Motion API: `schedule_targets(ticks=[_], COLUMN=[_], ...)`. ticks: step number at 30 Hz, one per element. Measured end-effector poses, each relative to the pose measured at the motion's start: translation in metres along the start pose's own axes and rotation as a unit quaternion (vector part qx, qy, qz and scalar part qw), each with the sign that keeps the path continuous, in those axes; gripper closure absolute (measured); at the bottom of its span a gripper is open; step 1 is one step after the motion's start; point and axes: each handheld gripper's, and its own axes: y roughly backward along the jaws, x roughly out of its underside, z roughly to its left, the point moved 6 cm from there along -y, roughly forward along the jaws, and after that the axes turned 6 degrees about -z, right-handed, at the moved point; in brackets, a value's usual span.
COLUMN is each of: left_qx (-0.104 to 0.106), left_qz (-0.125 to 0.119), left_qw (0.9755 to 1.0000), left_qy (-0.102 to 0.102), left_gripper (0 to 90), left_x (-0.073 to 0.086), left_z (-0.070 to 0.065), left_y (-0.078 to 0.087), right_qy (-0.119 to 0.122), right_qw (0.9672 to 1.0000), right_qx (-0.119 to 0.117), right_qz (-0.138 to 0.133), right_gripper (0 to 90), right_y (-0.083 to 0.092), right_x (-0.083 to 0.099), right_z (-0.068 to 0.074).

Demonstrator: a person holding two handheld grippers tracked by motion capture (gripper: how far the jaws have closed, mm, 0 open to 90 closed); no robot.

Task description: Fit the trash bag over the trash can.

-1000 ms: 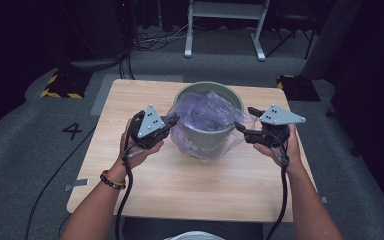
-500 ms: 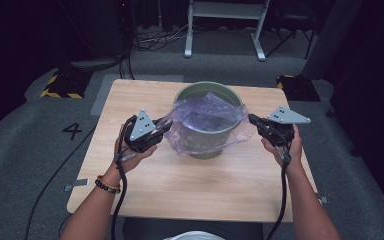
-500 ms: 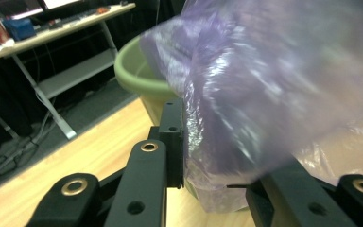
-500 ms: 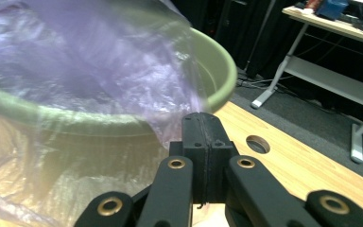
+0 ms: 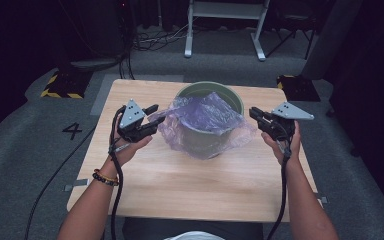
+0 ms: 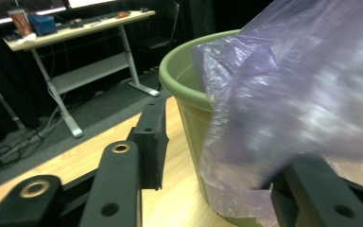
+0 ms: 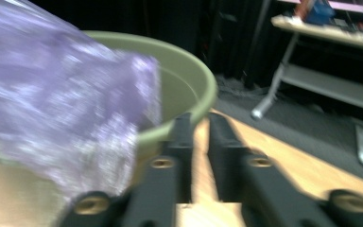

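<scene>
A green bucket (image 5: 230,93) stands on the wooden table (image 5: 180,185), with a thin purple plastic bag (image 5: 205,114) draped over its rim and down its front. My left gripper (image 5: 155,116) sits just left of the bucket. Its jaws have just been opening and stand wide apart. In the left gripper view (image 6: 227,142) the bag (image 6: 288,94) hangs loose over the right jaw, beside the bucket (image 6: 179,80). My right gripper (image 5: 254,114) is off the bucket's right side, clear of the bag. Its jaws (image 7: 201,123) have just been opening a little, with a narrow gap and nothing between them.
A white desk frame (image 5: 225,25) and cables stand on the floor beyond the table. A yellow-and-black block (image 5: 60,85) lies at the far left, near a "4" mark (image 5: 75,131) on the floor. Bare table spreads in front of the bucket.
Both hands have moved outward and down from the bucket. The right gripper let go of the bag, then the left jaws spread. The bag has sagged onto the bucket.
</scene>
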Motion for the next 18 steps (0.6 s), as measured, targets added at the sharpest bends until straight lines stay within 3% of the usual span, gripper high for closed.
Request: schedule_targets(ticks=[4,7,9,12,14,15,18], left_qx=[0.004,0.003,0.003,0.002,0.003,0.003,0.006], left_qz=[0.013,0.012,0.009,0.012,0.014,0.014,0.016], left_qw=[0.9996,0.9996,0.9997,0.9997,0.9997,0.9997,0.9995], left_qy=[-0.024,-0.025,-0.023,-0.021,-0.021,-0.021,-0.026], left_gripper=[62.5,63.3,61.7,58.8,59.3,60.3,63.6], left_x=[0.002,0.001,-0.001,-0.002,-0.003,-0.003,-0.004], left_z=[-0.007,-0.009,-0.009,-0.008,-0.007,-0.007,-0.007], left_y=[-0.002,-0.002,-0.002,-0.004,-0.005,-0.005,-0.007], right_qy=[0.016,0.000,0.001,0.013,0.029,0.029,0.061], right_qw=[0.9987,0.9947,0.9926,0.9888,0.9844,0.9844,0.9832], right_qx=[-0.046,-0.098,-0.116,-0.143,-0.169,-0.169,-0.171], right_qz=[-0.016,-0.030,-0.037,-0.041,-0.038,-0.038,-0.016], right_gripper=[57.6,42.8,35.4,28.6,26.1,26.1,24.3], right_y=[0.011,0.019,0.024,0.030,0.032,0.032,0.026], right_x=[-0.005,-0.008,-0.011,-0.015,-0.016,-0.016,-0.014], right_z=[0.014,0.023,0.027,0.035,0.044,0.044,0.054])
